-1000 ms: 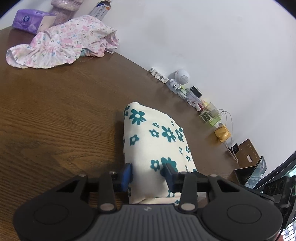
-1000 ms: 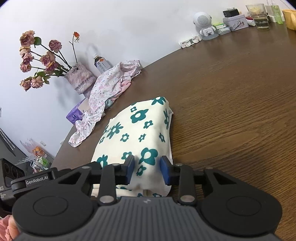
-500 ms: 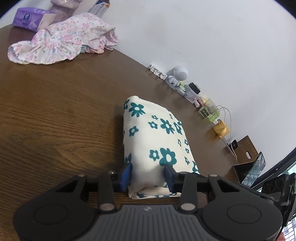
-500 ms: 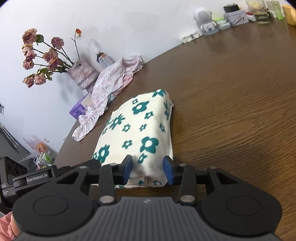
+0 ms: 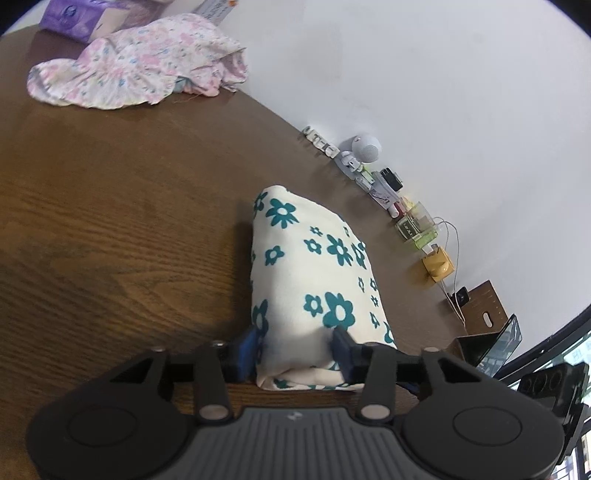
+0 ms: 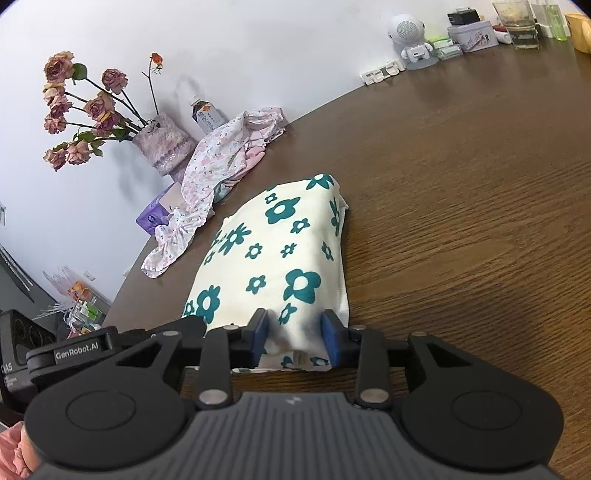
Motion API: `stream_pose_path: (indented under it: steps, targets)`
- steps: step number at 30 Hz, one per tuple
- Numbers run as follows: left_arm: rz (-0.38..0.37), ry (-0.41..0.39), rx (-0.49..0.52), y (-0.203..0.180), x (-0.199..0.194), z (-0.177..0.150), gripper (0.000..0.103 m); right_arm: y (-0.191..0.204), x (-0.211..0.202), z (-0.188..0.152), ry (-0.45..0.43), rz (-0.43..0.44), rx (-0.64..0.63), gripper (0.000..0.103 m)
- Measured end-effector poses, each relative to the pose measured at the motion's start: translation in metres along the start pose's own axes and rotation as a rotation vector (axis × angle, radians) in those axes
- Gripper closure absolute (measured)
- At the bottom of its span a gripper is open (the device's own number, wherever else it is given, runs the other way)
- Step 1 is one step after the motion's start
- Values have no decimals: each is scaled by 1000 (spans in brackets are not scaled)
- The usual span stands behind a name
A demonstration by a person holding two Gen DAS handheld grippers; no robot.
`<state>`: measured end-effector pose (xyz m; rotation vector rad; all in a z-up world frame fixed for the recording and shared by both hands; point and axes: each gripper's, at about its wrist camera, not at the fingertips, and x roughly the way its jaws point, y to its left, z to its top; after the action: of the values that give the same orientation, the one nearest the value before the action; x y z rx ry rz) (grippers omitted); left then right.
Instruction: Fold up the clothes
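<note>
Folded floral cloth (image 5: pixel 314 273) unmoved, left gripper (image 5: pixel 295 350) and right gripper (image 6: pixel 295 338) loosening (cloth between)

Left tool (image 5: pixel 295 349) low over brown wood-grain worktop (image 5: pixel 110 229), jaws opening, near end of folded cream cloth with teal flowers (image 5: pixel 310 273) between its blue pads (image 5: pixel 248 345). Beyond the folded cloth, far side, a crumpled pink floral garment (image 5: pixel 133 77) with purple tissue pack (image 5: pixel 70 16) behind it. Right of the folded cloth, along the white wall: small white robot figure (image 5: pixel 360 153), glass jar (image 5: pixel 415 223), yellow holder (image 5: pixel 437 264).
</note>
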<state>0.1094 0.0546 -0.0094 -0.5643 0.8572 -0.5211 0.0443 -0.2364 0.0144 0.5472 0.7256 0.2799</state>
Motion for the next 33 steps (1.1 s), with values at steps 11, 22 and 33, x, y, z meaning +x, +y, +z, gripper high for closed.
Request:
stream_pose_path:
  steps: [11, 22, 33]
  targets:
    - [-4, 16, 55, -8, -4, -6, 72, -3, -1, -3, 4, -6, 15, 68]
    - [-7, 23, 58, -6, -3, -7, 67, -1, 2, -6, 8, 3, 9, 82]
    - [-10, -7, 88, -12, -20, -8, 46, -3, -14, -7, -31, 1, 17, 54]
